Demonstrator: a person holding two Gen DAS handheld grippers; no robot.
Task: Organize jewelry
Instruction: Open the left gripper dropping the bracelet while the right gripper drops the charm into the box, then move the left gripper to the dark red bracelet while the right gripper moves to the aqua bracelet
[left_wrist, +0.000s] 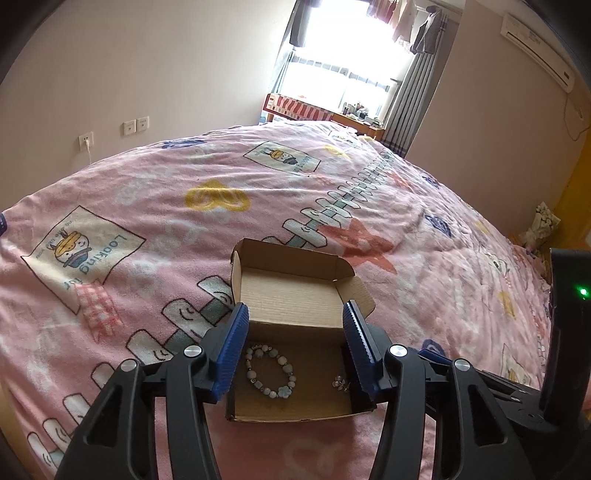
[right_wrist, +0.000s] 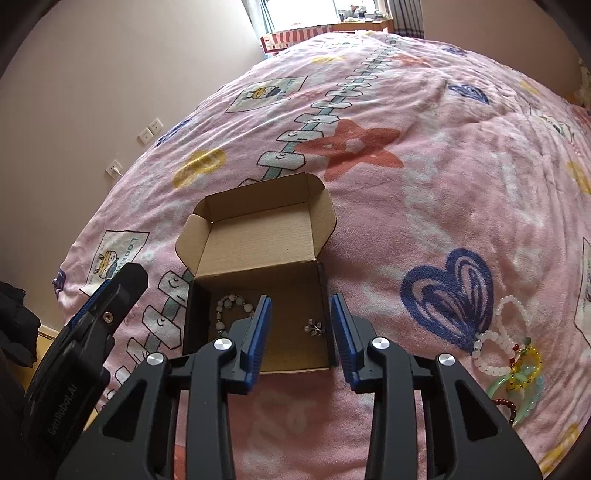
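Now both grippers, left gripper (left_wrist: 293, 334) and right gripper (right_wrist: 299, 332), hang parted and empty over the cardboard box (right_wrist: 258, 266); next, fetch the bracelets (right_wrist: 511, 354) at three o'clock

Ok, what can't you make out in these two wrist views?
- Beaded bracelet: right wrist view, part hidden behind a gripper finger.
- Small silver piece in the box: too small to identify.
- Bracelet pile on the blanket: right view, tangled, count unclear.

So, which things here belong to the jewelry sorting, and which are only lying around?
For the job:
- cardboard box
- beaded bracelet inside it
- small earrings inside it
- pile of bracelets on the blanket

Just there:
- pink blanket
- wall sockets
- air conditioner
- curtains
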